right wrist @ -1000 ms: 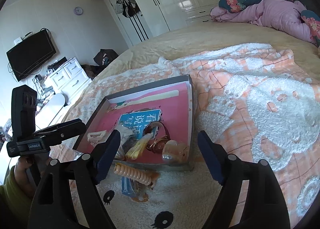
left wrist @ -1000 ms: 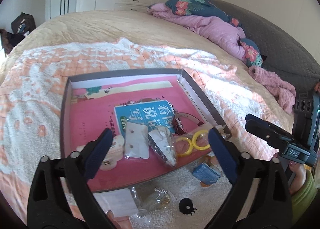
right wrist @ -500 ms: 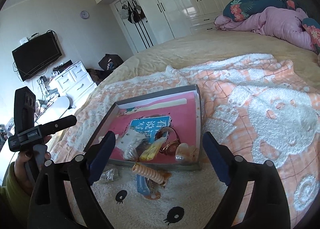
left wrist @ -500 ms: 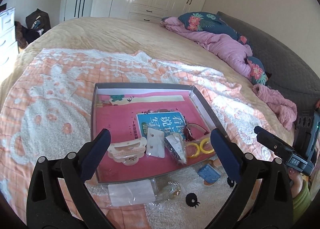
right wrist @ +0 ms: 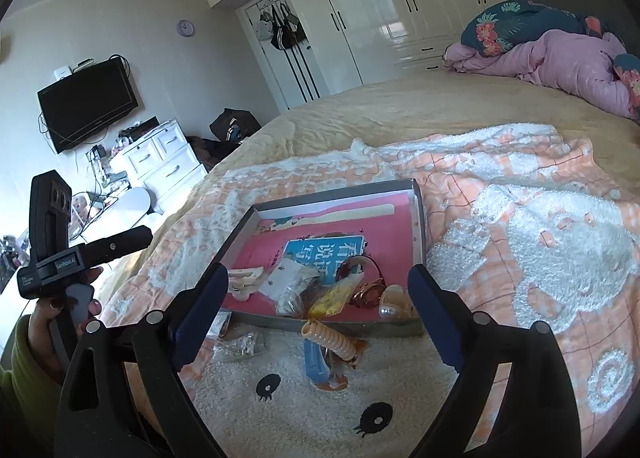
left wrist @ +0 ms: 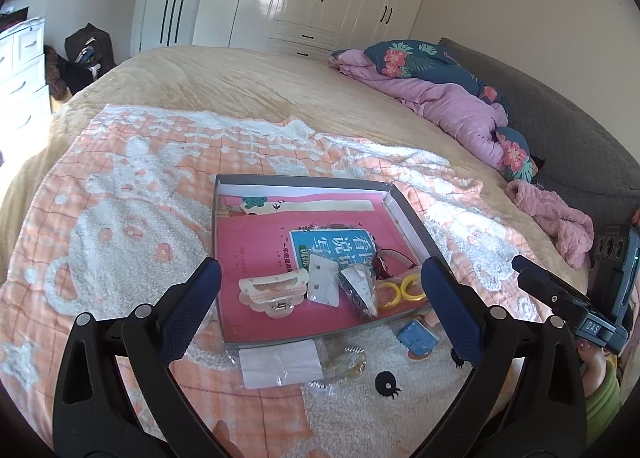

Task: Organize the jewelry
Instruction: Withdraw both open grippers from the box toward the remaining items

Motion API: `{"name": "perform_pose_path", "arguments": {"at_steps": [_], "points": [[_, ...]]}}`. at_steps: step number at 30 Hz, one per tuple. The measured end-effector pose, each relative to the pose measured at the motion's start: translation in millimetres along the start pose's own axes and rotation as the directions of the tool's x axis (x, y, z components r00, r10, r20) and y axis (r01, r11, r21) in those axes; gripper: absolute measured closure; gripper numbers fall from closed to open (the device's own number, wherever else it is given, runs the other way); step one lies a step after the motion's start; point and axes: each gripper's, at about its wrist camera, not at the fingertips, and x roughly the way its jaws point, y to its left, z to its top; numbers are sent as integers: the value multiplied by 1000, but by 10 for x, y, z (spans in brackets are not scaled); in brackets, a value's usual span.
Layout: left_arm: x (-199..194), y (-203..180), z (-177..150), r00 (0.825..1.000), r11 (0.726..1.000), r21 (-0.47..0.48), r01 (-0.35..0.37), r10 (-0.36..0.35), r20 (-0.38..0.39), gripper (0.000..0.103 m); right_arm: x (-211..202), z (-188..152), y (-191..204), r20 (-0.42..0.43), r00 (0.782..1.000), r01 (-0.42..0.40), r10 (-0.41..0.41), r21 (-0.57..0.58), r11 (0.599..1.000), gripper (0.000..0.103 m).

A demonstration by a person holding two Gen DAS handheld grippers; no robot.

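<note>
Hovering above a grey tray (left wrist: pixel 412 218) of jewelry, the left gripper (left wrist: pixel 320 290) gapes empty. The right gripper (right wrist: pixel 318 294), jaws just widened, holds nothing; a coiled hair tie (right wrist: pixel 330 342) lies between them.

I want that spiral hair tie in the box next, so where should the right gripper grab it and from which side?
Grip the coil hair tie across its middle, coming down from above with the fingers straddling its narrow width. It lies stretched out on the blanket just outside the box wall, so a side approach would likely hit that wall.

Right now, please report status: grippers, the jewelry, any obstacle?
Left gripper open, empty. Right gripper open, empty, jaws just widened. Grey box holds several pieces; spiral hair tie and bagged items outside. Nothing blocking.
</note>
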Motion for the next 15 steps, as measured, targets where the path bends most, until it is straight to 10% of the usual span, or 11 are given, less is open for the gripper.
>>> {"name": "perform_pose_path", "arguments": {"at_steps": [15], "points": [[-178,38,-224,1000,1000,-12,-22,22,-17,10,-75,-96,229,-20,1000,-16,14,-57,998,12]]}}
